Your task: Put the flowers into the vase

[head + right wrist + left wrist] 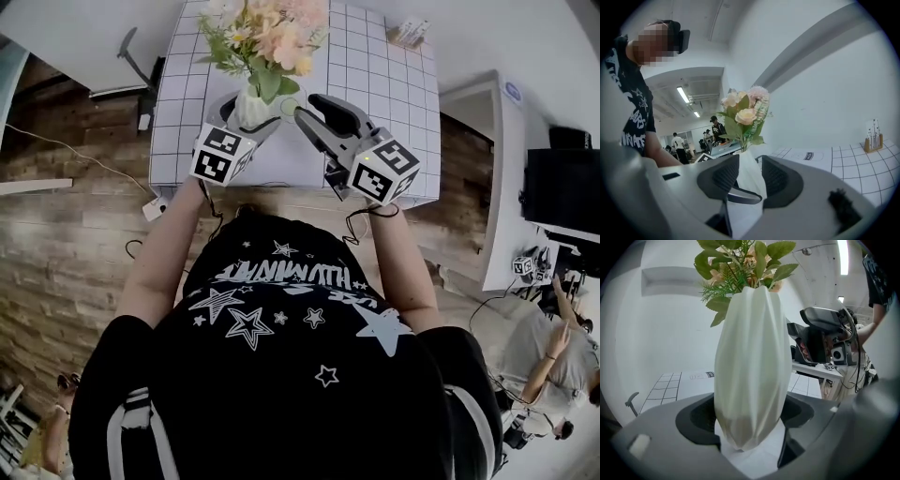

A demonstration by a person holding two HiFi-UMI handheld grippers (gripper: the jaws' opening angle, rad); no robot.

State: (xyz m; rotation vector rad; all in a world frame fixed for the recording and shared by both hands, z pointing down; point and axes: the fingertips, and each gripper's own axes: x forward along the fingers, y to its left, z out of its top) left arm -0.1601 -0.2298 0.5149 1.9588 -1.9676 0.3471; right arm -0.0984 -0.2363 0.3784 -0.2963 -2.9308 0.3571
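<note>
A ribbed white vase (251, 105) stands near the front of the grid-patterned table (375, 75), holding a bunch of peach and pink flowers (267, 37) with green leaves. My left gripper (248, 118) has a jaw on either side of the vase (750, 357), and its pads press on the lower body. The flowers (740, 263) rise from the vase's mouth. My right gripper (306, 109) stands just right of the vase, pointing at it, with its jaws a little apart and nothing between them. Through that gap I see the vase (750, 173) and the flowers (743, 115).
A small wooden holder (410, 33) stands at the table's far right corner. A printed card (811, 154) lies on the cloth behind the vase. A white cabinet (506, 169) stands to the right of the table. Other people stand in the room behind.
</note>
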